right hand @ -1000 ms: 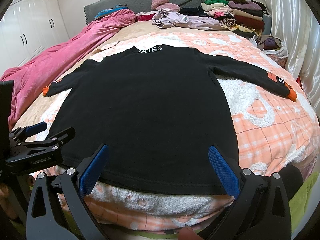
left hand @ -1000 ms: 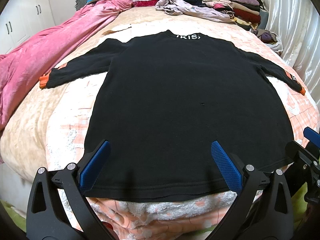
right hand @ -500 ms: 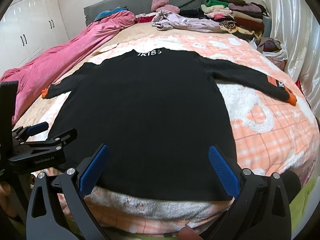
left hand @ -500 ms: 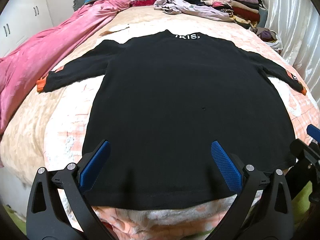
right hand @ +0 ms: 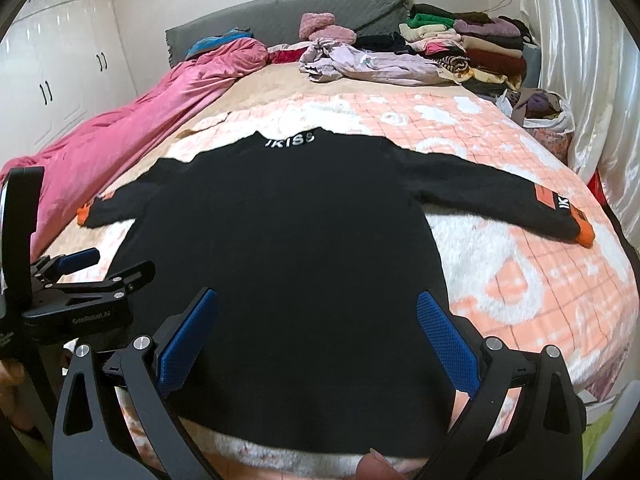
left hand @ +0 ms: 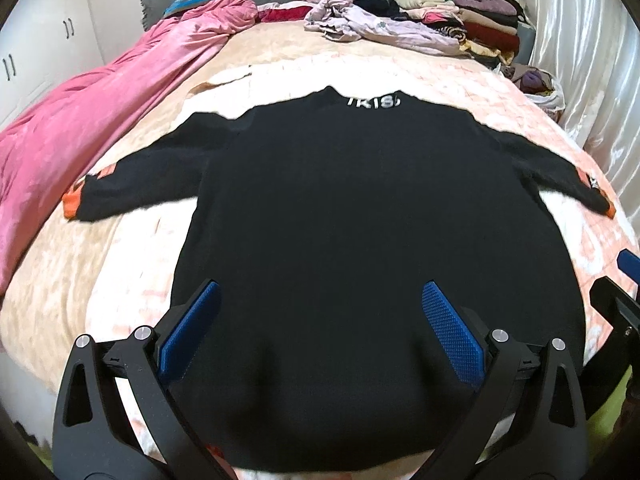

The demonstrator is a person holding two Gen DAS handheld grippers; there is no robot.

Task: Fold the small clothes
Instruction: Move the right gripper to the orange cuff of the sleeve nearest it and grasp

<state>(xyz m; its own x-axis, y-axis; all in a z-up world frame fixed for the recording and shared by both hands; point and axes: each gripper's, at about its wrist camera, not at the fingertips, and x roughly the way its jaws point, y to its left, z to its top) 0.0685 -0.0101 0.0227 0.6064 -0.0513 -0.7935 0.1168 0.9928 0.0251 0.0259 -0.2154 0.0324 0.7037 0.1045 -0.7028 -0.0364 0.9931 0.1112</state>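
Hovering with fingers spread wide and holding nothing, the left gripper (left hand: 320, 336) and right gripper (right hand: 318, 334) both sit over the near hem of the black sweater (right hand: 288, 248). Ahead of the fingers, it lies flat on the bed (right hand: 520, 280), sleeves out to both sides. Beyond its collar, a clothes pile (right hand: 460, 48) lies against the headboard (right hand: 280, 20).

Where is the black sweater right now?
The black sweater lies spread flat on the peach checked blanket, collar toward the headboard, hem at the near bed edge. In both wrist views it lies ahead of the open fingers.
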